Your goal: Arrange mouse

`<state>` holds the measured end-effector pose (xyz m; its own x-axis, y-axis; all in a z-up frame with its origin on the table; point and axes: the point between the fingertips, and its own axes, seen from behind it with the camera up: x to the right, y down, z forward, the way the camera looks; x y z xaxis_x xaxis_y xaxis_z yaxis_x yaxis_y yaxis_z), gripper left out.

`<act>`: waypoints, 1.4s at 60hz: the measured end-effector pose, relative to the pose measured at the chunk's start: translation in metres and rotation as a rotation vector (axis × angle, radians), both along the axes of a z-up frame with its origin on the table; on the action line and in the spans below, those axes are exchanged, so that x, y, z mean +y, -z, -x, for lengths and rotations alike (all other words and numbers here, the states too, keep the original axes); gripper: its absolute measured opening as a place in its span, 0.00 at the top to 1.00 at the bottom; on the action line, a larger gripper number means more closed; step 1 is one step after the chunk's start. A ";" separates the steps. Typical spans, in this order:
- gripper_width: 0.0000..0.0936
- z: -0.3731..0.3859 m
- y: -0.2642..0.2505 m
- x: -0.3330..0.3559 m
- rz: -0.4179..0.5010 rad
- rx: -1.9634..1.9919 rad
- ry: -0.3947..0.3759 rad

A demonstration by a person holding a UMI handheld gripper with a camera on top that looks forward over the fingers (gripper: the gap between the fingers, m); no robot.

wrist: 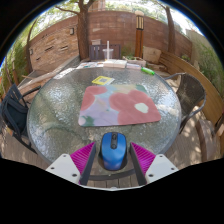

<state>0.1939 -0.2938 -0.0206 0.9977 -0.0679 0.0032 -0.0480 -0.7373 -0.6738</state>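
I see my gripper (113, 160) holding the blue mouse (113, 149) tight between both fingers, with the pink mat (118, 103) on the glass table (55, 110) just ahead, and no writing I can read.

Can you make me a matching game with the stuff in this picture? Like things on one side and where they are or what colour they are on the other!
Things:
1. mouse
2. mouse mat
3. yellow card
4. table

Place or colour:
A. round, with a glass top
B. blue, between the fingers of the hand-held gripper
C. flat on the table beyond the mat
D. pink and pale patches, in the middle of the table

Pairs: 1-B, 2-D, 3-C, 4-A
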 end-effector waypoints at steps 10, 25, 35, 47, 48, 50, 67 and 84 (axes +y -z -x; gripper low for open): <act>0.53 0.000 -0.002 0.002 -0.007 0.004 -0.008; 0.62 -0.003 -0.012 0.003 0.034 -0.066 -0.056; 0.62 0.013 -0.099 0.006 -0.049 -0.031 -0.055; 0.62 0.019 -0.214 0.081 -0.265 -0.005 -0.081; 0.62 0.017 -0.221 0.092 -0.275 -0.002 -0.078; 0.61 0.012 -0.224 0.111 -0.294 0.005 -0.068; 0.62 -0.035 -0.074 0.208 -0.103 0.028 -0.038; 0.30 -0.043 -0.012 0.201 0.005 0.052 -0.079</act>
<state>0.2370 -0.0929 -0.0085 0.9988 0.0110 -0.0485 -0.0242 -0.7439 -0.6679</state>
